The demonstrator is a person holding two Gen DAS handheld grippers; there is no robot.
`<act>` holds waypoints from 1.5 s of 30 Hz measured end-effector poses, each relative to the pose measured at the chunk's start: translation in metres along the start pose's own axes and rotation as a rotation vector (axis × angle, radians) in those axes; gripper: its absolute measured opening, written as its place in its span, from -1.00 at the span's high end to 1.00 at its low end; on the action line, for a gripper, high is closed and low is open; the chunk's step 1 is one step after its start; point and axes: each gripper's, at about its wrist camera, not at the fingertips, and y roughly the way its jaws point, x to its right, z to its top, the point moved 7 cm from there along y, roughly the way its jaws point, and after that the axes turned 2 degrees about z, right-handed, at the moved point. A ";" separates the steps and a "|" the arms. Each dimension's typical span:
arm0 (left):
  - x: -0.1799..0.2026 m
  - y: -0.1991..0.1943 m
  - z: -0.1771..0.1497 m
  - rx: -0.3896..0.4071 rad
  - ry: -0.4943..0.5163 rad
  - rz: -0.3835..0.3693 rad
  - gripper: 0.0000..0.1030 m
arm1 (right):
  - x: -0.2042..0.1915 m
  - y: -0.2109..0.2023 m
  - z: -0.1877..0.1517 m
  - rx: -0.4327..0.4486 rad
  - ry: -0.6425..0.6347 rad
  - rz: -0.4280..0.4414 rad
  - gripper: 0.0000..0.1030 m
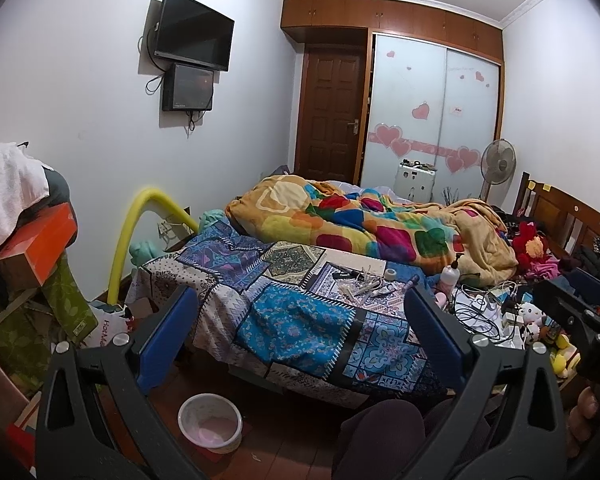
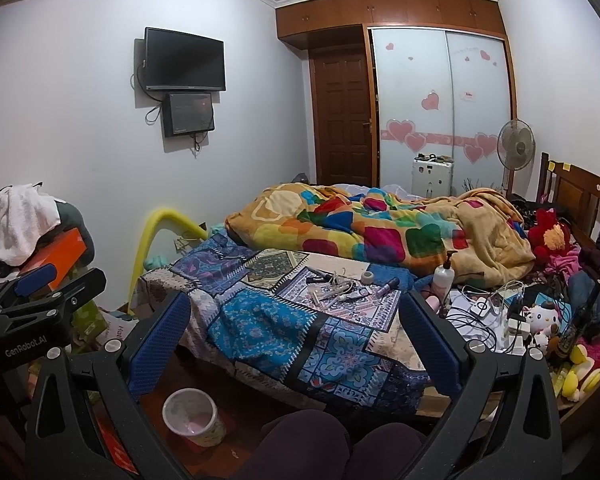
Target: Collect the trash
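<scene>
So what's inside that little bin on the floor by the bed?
The bin holds a pale pink liner or bag at the bottom; no clear trash shows. Its near wall hides part of the inside.

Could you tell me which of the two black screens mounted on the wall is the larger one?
The upper screen is the larger one: it is wide and sits directly above the smaller, squarer lower screen, whose cable dangles beneath it.
</scene>
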 end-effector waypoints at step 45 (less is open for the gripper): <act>0.121 0.469 -0.068 -0.527 -0.103 -0.031 -0.85 | 0.229 0.355 -0.041 -0.388 0.074 -0.242 -0.95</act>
